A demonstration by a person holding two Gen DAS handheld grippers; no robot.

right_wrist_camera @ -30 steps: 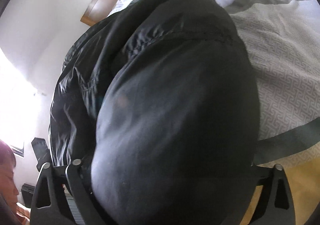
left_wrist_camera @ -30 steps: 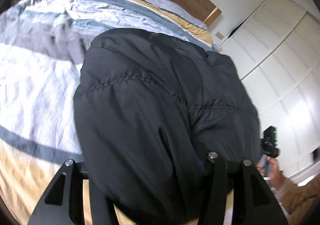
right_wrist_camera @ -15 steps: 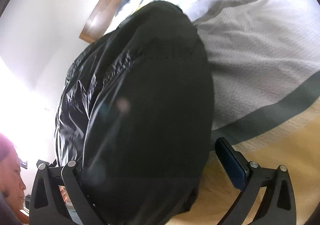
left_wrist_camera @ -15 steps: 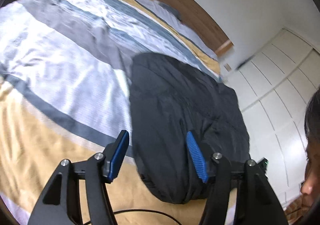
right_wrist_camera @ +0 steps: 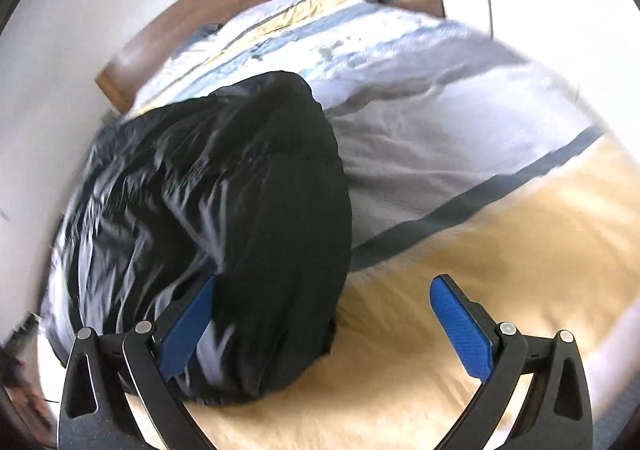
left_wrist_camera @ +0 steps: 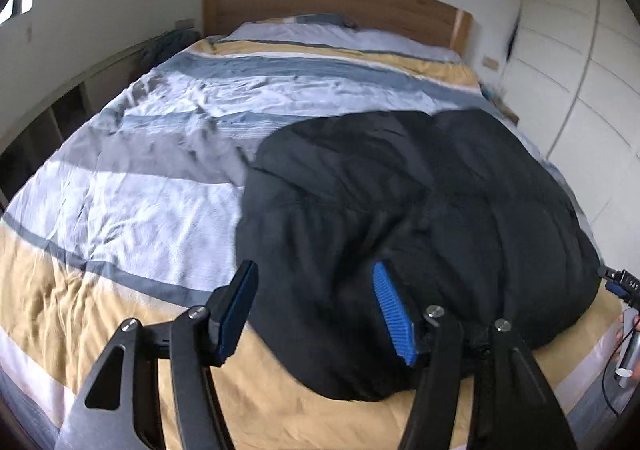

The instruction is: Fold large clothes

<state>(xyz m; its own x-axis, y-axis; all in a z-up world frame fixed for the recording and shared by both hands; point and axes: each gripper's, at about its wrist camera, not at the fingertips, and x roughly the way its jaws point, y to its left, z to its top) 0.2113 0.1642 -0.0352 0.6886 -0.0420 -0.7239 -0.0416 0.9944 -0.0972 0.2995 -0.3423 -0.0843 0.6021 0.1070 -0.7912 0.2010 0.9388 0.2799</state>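
Black jacket (left_wrist_camera: 420, 218) lies folded in a bulky heap on the bed (left_wrist_camera: 140, 186), near the foot, over the yellow and grey stripes. My left gripper (left_wrist_camera: 316, 314) has just been opening; its fingers (left_wrist_camera: 390, 306) stand apart above the heap, gripping nothing. My right gripper (right_wrist_camera: 324, 314) is spread wide too, released, its left finger against the jacket's edge.

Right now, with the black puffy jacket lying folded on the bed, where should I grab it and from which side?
Probably the black jacket is best taken at its near rounded edge, where it overhangs the tan band of the duvet, coming low from the foot of the bed. That edge is thick and lifted, so a claw can close over it. Both the left claw and right claw stand open.
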